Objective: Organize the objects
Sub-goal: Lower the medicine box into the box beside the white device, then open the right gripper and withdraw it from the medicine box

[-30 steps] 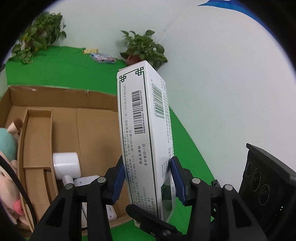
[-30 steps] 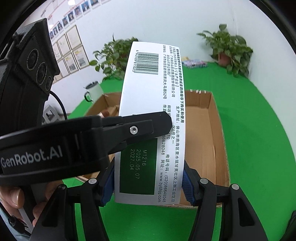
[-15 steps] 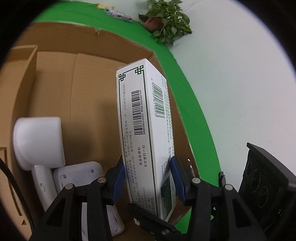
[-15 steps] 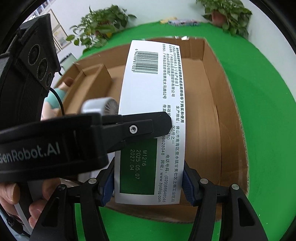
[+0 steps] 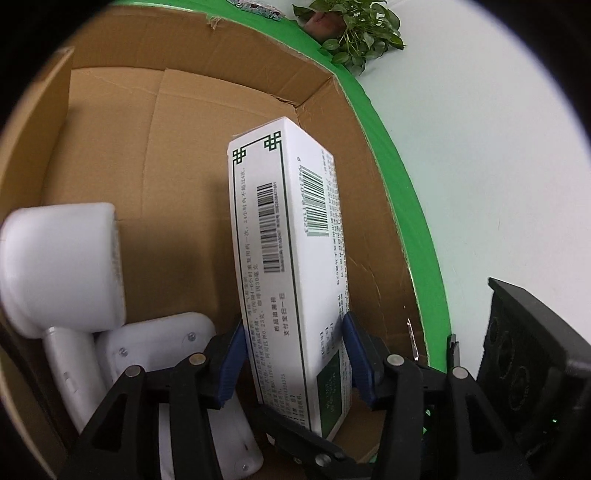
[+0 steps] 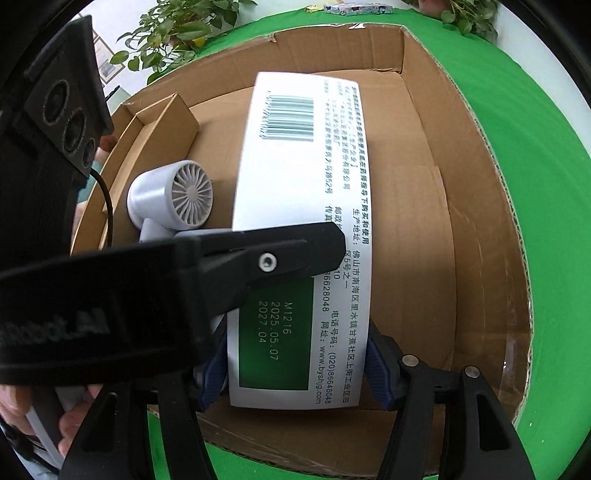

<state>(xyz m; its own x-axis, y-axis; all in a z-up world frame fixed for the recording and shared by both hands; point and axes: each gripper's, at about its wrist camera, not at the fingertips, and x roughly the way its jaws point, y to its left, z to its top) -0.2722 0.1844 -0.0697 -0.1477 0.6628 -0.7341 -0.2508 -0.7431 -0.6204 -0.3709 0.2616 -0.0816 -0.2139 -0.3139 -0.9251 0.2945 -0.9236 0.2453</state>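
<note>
Holding the same white medicine box (image 5: 295,266) from two sides, both grippers sit over the open cardboard carton (image 5: 110,122).

Left to right, with the medicine box as landmark:

- Far left of the box, inside the carton: a white hair dryer (image 5: 62,266), head up against the carton's left wall, handle running down toward the camera. In the right wrist view its grey vented face (image 6: 190,201) points toward the box, just beside it. Whether they touch cannot be told.
- Just left of the box's lower end: a second white plastic item with small screws (image 5: 159,343), lying beside the dryer handle.
- Left gripper (image 5: 295,358): blue pads clamped narrow on the box's lower end, one on each long side. In the right wrist view its black finger (image 6: 280,258) crosses the box's printed face.
- Centre: the box stands long-end up, tilted slightly, within the carton's walls above the brown floor; barcode and green panel visible.
- Right gripper (image 6: 295,365): blue pads pressed against both edges of the box near its green date panel, holding it.
- Right of the box: bare carton floor, then the carton's right wall (image 6: 491,206), then the green table cover (image 6: 535,122).
- Far upper right: a potted plant (image 5: 354,26).
</note>
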